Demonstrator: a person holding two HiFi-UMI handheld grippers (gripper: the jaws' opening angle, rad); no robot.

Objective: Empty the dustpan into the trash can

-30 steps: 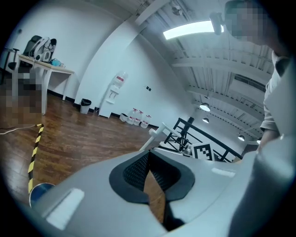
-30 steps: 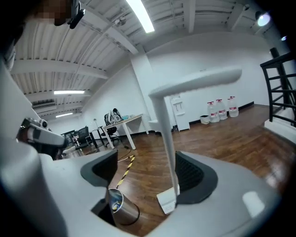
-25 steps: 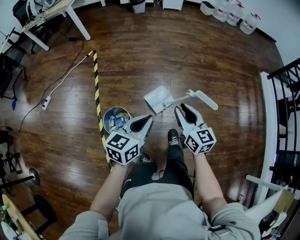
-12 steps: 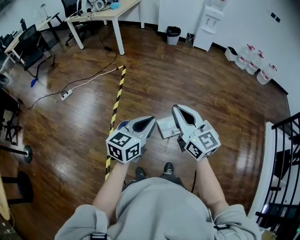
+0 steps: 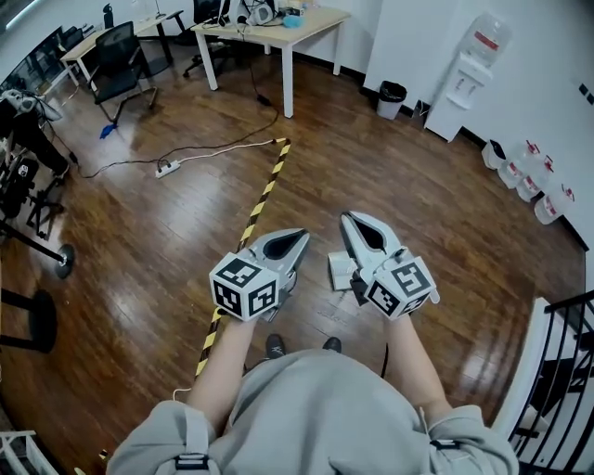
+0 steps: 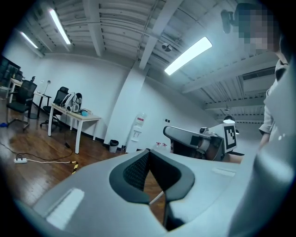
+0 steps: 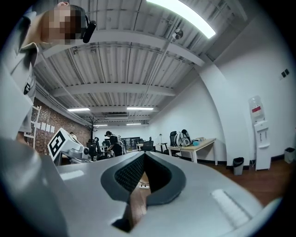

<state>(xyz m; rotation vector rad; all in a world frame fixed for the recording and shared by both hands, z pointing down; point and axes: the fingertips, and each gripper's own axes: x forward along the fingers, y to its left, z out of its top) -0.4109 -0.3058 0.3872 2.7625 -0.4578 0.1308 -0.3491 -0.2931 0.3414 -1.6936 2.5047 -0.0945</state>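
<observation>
In the head view both grippers are held up side by side in front of my chest, pointing level. The left gripper (image 5: 299,237) is shut with nothing in it, its tips meeting in the left gripper view (image 6: 148,152). The right gripper (image 5: 350,219) is also shut and empty, its jaws pressed together in the right gripper view (image 7: 144,153). A white corner of the dustpan (image 5: 340,269) shows on the floor between and below the two grippers; its handle is hidden. The trash can is out of sight, covered by the left gripper.
A yellow-black tape line (image 5: 252,224) runs across the wood floor. A power strip with cable (image 5: 167,169) lies to the left. A table (image 5: 278,26), office chair (image 5: 121,60), small black bin (image 5: 393,93), water dispenser (image 5: 464,74) and jugs (image 5: 529,176) stand far off. A black railing (image 5: 566,371) is at right.
Both grippers have risen from near the floor to chest height and now point level. The right jaws have closed. The trash can has gone behind the left gripper, and the dustpan is mostly covered.
</observation>
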